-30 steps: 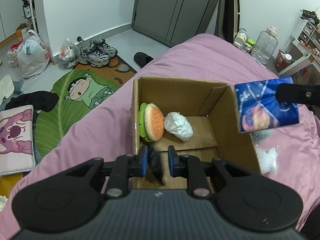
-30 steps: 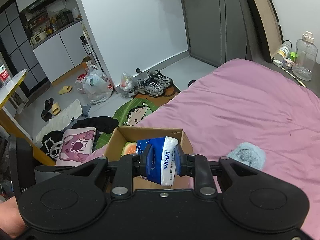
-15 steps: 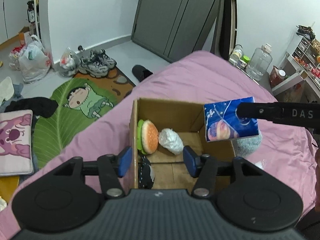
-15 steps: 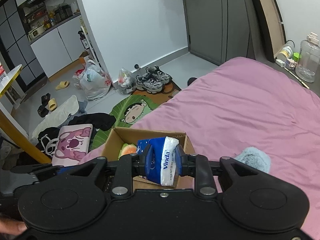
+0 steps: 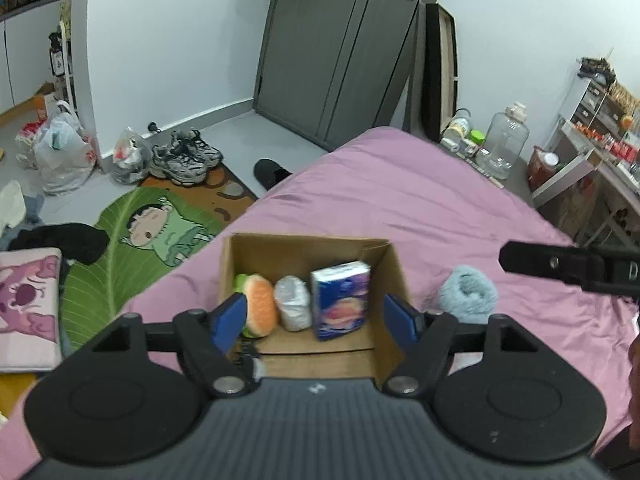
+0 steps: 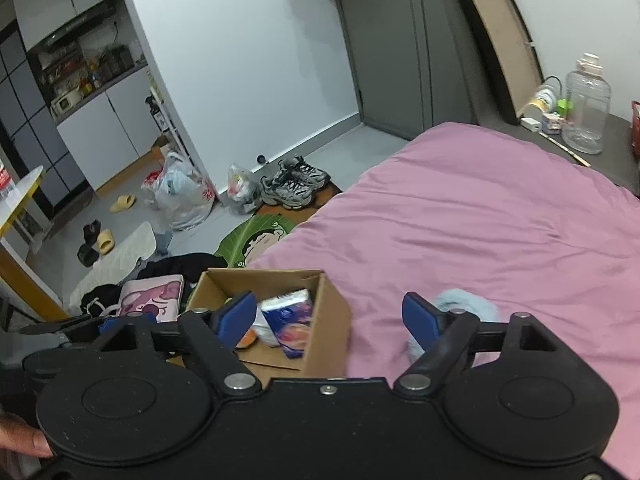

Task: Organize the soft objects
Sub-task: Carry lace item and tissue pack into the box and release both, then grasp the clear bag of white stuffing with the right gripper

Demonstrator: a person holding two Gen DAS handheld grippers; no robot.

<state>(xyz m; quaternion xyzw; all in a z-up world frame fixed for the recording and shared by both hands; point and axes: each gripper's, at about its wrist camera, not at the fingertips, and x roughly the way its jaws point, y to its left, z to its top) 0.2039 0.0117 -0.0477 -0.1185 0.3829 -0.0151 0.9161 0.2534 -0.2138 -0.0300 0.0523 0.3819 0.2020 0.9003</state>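
Note:
An open cardboard box (image 5: pixel 394 268) (image 6: pixel 328 312) sits on the pink bed. Inside it, side by side, are a plush burger (image 5: pixel 261 310), a white wrapped bundle (image 5: pixel 294 307) and a blue tissue pack (image 5: pixel 341 305) (image 6: pixel 290 320). A dark item (image 5: pixel 247 354) lies at the box's near left corner. My left gripper (image 5: pixel 316 320) hovers over the box, its jaws opening with nothing pressed between them. My right gripper (image 6: pixel 330 318) is above the box's right wall, jaws opening and empty; one of its fingers (image 5: pixel 560 266) shows in the left wrist view. A fluffy light-blue cloth (image 5: pixel 468 298) (image 6: pixel 466 304) lies on the bed right of the box.
The pink bed cover (image 6: pixel 480 220) stretches far and right. On the floor to the left lie a cartoon rug (image 5: pixel 160 236), sneakers (image 5: pixel 186 158), plastic bags (image 5: pixel 60 152) and a pink cushion (image 5: pixel 28 304). A clear water jug (image 5: pixel 502 144) stands by the bed's far corner.
Both grippers have opened. The right one let go of the blue tissue pack, which now stands in the box; the left one let go of the dark item and drew up and back.

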